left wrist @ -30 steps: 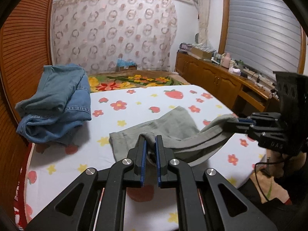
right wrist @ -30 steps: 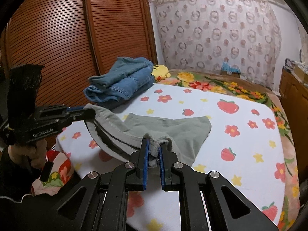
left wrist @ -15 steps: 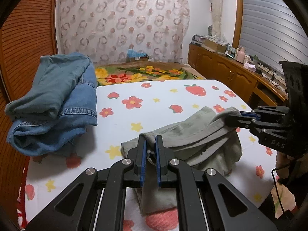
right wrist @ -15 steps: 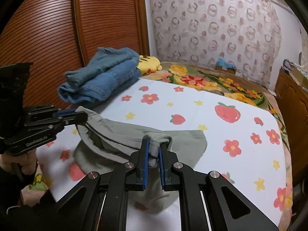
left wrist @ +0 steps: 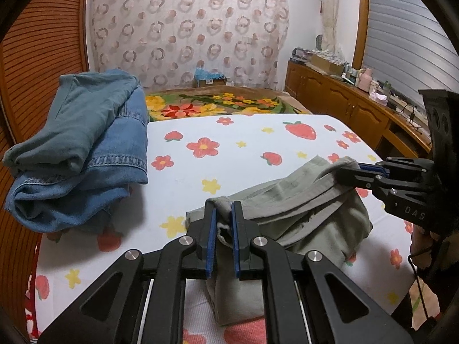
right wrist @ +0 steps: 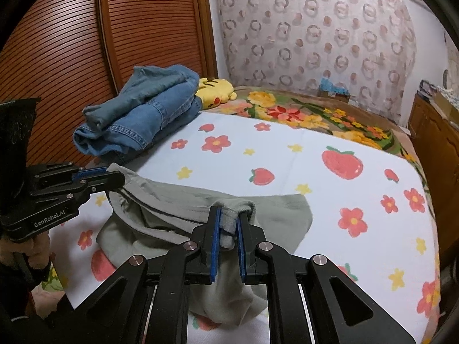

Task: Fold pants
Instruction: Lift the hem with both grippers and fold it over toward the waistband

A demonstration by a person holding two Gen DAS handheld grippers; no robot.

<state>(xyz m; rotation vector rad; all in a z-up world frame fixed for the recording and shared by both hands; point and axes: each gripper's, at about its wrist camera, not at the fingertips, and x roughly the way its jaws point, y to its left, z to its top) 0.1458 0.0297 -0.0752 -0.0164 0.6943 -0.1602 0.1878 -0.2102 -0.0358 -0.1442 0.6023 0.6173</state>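
Grey-green pants lie bunched on the near part of the bed, their edge lifted and stretched between both grippers. In the left wrist view my left gripper is shut on a fold of that edge, cloth pinched between the blue pads. My right gripper shows at the right of that view, gripping the other end. The right wrist view shows the right gripper shut on the pants, with the left gripper at the left holding its end. The lower layers drape off the bed's near edge.
A folded pile of blue jeans sits at the bed's far left, beside a yellow plush toy. The strawberry-print sheet stretches beyond the pants. Slatted wardrobe doors stand left, a wooden cabinet right. A hand holds the left gripper.
Both grippers carried the pants' edge forward over the bed, so the cloth now lies doubled over itself. Over the last half second they have held still.
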